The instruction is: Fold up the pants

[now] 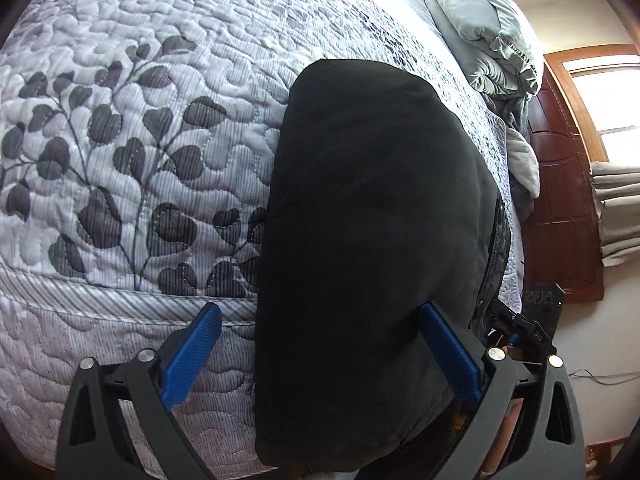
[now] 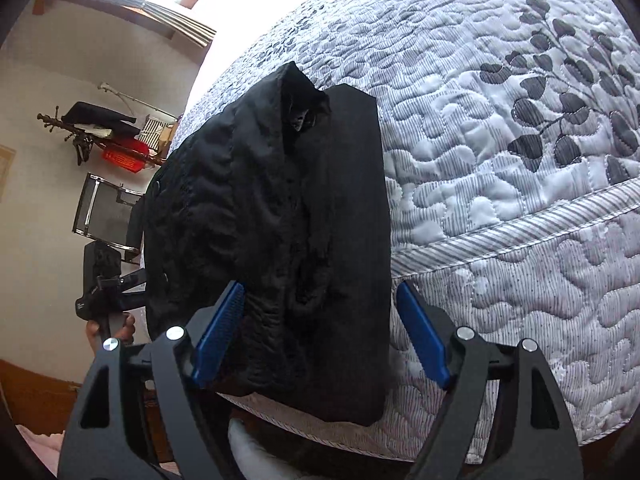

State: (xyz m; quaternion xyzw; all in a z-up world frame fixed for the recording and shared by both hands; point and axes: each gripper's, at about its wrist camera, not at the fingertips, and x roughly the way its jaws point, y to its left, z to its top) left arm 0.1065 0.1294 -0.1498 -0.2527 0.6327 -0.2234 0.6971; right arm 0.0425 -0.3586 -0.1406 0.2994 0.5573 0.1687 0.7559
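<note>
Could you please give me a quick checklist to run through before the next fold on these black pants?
1. Left hand-held gripper open: ok.
2. Right hand-held gripper open: ok.
3. Black pants lying on the quilt, not held: ok.
4. Pants lying smooth: not ok, the right wrist view shows a bunched ridge running along the middle.
5. Pants fully on the bed: not ok, the near end hangs over the quilt's edge.
6. Number of folds already made: cannot tell.

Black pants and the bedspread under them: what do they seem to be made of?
Black pants: matte woven cloth, probably cotton or a blend; soft wrinkles, no sheen. Bedspread: quilted printed fabric, padded; stitched puffy channels, grey leaf print.
</note>
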